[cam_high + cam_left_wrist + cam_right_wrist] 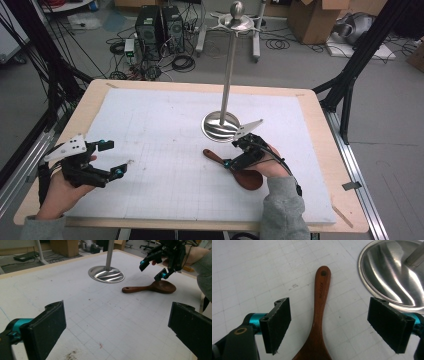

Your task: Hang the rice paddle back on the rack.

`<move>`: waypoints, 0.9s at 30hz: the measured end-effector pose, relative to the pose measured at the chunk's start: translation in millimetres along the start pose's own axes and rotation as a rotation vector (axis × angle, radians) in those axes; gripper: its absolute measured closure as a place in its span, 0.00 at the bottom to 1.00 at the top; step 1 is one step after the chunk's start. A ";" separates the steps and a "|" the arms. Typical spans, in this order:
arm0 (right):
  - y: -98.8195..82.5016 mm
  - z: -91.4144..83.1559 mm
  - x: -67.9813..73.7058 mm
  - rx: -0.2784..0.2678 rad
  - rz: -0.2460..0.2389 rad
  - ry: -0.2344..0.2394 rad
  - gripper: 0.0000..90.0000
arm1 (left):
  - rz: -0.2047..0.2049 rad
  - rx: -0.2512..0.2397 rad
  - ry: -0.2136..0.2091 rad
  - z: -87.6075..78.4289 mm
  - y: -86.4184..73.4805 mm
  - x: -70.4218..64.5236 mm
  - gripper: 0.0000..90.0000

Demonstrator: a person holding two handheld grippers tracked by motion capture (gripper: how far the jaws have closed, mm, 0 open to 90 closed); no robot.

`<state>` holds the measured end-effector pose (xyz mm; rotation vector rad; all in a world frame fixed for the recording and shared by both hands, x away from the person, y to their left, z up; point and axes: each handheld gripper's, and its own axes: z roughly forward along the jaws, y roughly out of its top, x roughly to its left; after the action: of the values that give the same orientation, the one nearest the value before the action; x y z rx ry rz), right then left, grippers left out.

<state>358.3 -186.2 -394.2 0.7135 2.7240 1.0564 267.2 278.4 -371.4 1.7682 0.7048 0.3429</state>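
Note:
A dark wooden spoon (250,180) lies flat on the white gridded mat (165,130), its handle end with a hole pointing toward the far left. In the right gripper view the spoon (320,305) runs up between the two pads, with a gap to each. My right gripper (234,152) hovers open just above the spoon's neck; the left gripper view shows the gripper (150,271) over the spoon (150,287). My left gripper (115,158) is open at the mat's left side with nothing between its pads (47,325).
A metal stand has a round shiny base (220,125) just beyond the spoon, a tall pole and hooks at the top (236,20). The wooden table edge (320,150) frames the mat. Computers, cables and boxes sit on the floor behind.

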 end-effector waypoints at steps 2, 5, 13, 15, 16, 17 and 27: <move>0.0 0.7 -0.9 0.007 0.002 0.009 0.22 | 0.002 0.002 0.003 -0.6 -0.8 0.3 0.02; -0.5 1.5 -1.8 0.019 0.009 0.015 0.24 | -0.002 0.009 0.004 -1.0 -1.9 -0.1 0.02; 1.4 9.7 -0.1 0.071 -0.019 0.029 0.28 | -0.008 0.009 0.008 -2.4 -3.3 -0.1 0.02; 1.4 12.9 0.3 0.083 -0.017 0.043 0.29 | -0.004 0.013 0.012 -3.4 -4.0 1.0 0.02; 1.3 14.0 0.5 0.090 -0.022 0.049 0.29 | -0.006 0.013 0.015 -4.2 -4.4 1.7 0.02; 1.5 14.7 1.0 0.098 -0.022 0.050 0.29 | -0.011 0.013 0.021 -5.3 -4.9 2.2 0.02; 2.9 21.8 2.5 0.156 -0.021 0.047 0.37 | -0.007 0.007 0.029 -9.9 -4.5 2.0 0.02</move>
<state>363.5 -170.1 -408.4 0.6880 2.8723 0.8738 261.9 288.0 -372.8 1.7703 0.7342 0.3622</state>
